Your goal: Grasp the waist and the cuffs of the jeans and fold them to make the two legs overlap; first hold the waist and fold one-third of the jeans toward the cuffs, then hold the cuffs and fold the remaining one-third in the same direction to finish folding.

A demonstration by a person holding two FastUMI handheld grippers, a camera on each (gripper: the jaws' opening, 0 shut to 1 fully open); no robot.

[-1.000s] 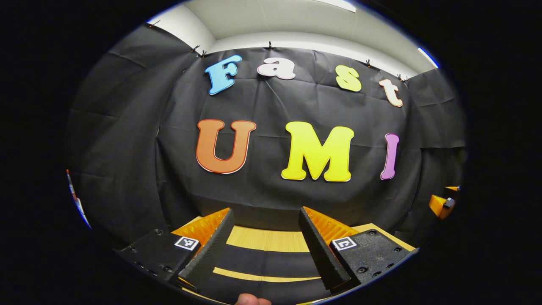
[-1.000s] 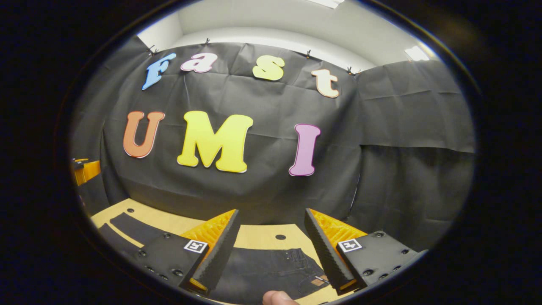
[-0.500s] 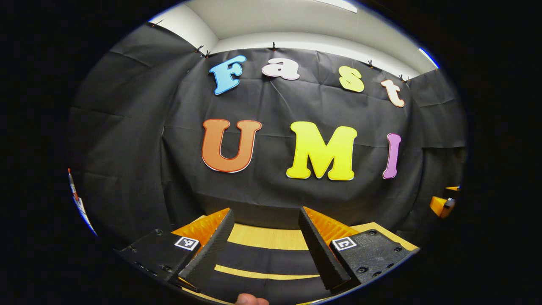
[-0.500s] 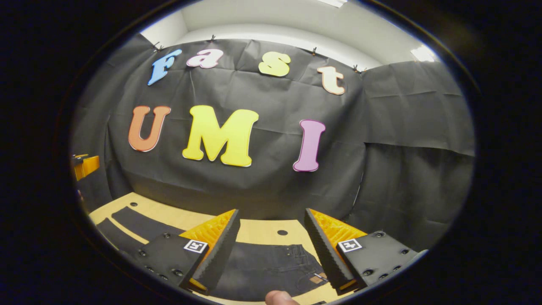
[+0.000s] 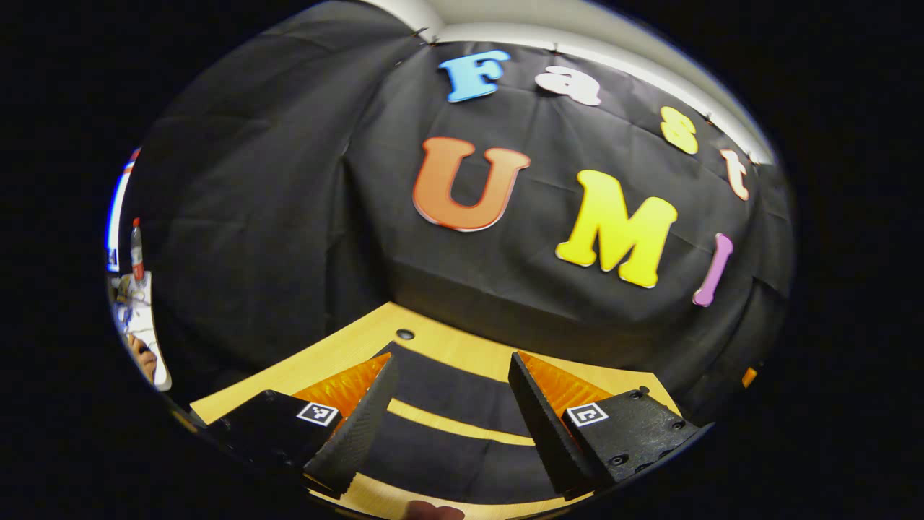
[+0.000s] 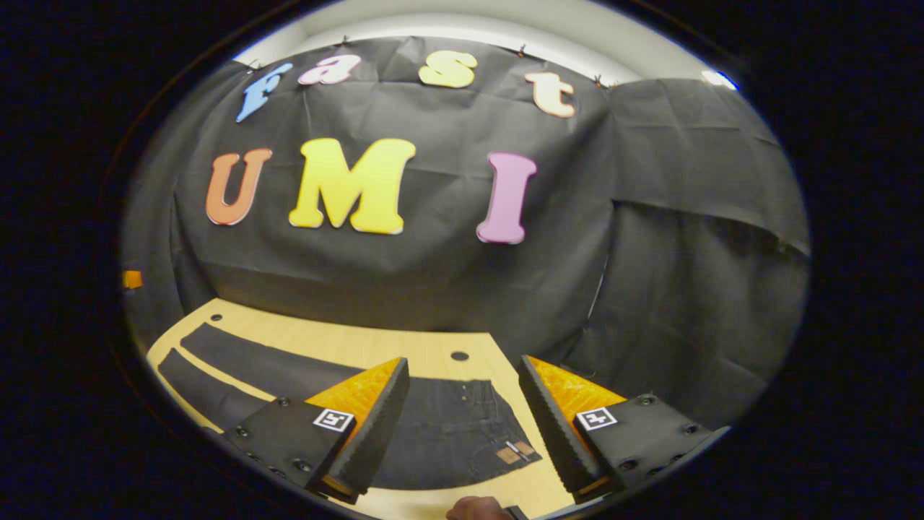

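Note:
Dark jeans lie flat on a light wooden table (image 6: pixel 404 345). In the right gripper view the waist end of the jeans (image 6: pixel 462 426), with a brown patch, lies below and between the fingers of my right gripper (image 6: pixel 462 426), which is open and holds nothing; the two legs (image 6: pixel 253 365) run off to the left. In the left gripper view the two legs (image 5: pixel 447 390) lie side by side with a strip of table between them, under my open, empty left gripper (image 5: pixel 447 415). Both grippers hang above the cloth, apart from it.
The table has round holes (image 5: pixel 405 334) (image 6: pixel 459 355) near its far edge, close to the black cloth wall. A bottle (image 5: pixel 136 249) and some clutter stand at the far left beyond the cloth. An orange bit of the other gripper (image 6: pixel 131 279) shows at the left edge.
Both grippers have tipped downward and come nearer the table, so more of the jeans and table shows. The left gripper has also swung to the left. Jaws stayed open.

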